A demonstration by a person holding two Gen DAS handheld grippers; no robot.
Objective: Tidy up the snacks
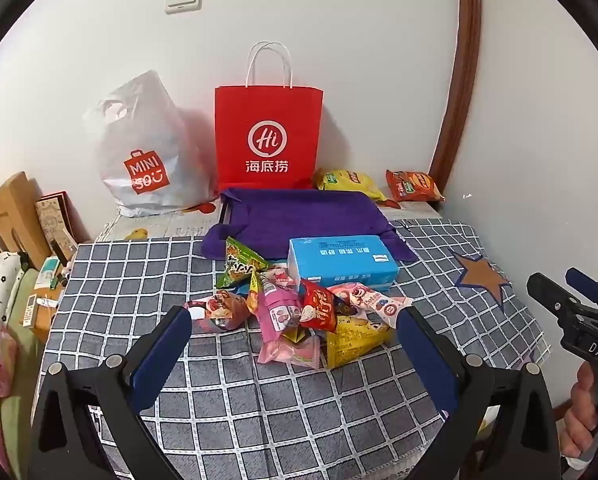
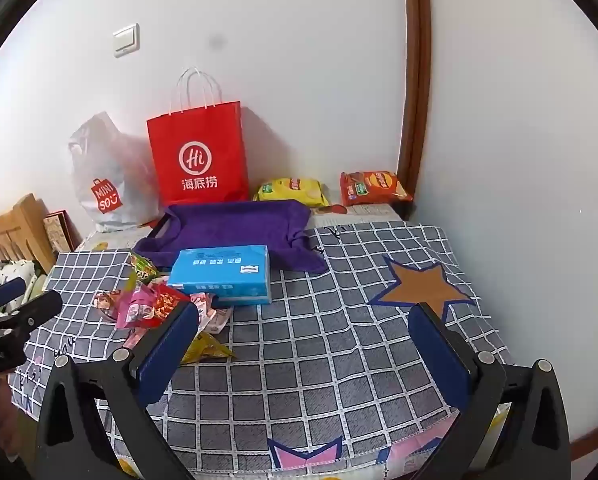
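Note:
A pile of small snack packets (image 1: 299,312) lies on the checked tablecloth (image 1: 139,280), in front of a blue tissue pack (image 1: 341,262). The pile also shows in the right wrist view (image 2: 155,304), left of the tissue pack (image 2: 223,274). A purple cloth-lined tray (image 1: 299,216) sits behind it, and shows in the right wrist view (image 2: 235,228). My left gripper (image 1: 295,324) is open and empty, just short of the pile. My right gripper (image 2: 305,320) is open and empty over the cloth, right of the pile. A yellow chip bag (image 2: 291,192) and an orange chip bag (image 2: 373,188) lie at the back.
A red paper bag (image 1: 267,136) and a white Miniso plastic bag (image 1: 147,156) stand against the wall behind the tray. A wooden bed frame (image 1: 7,216) and clutter are left of the table. A wall with brown trim (image 2: 415,80) is at the right.

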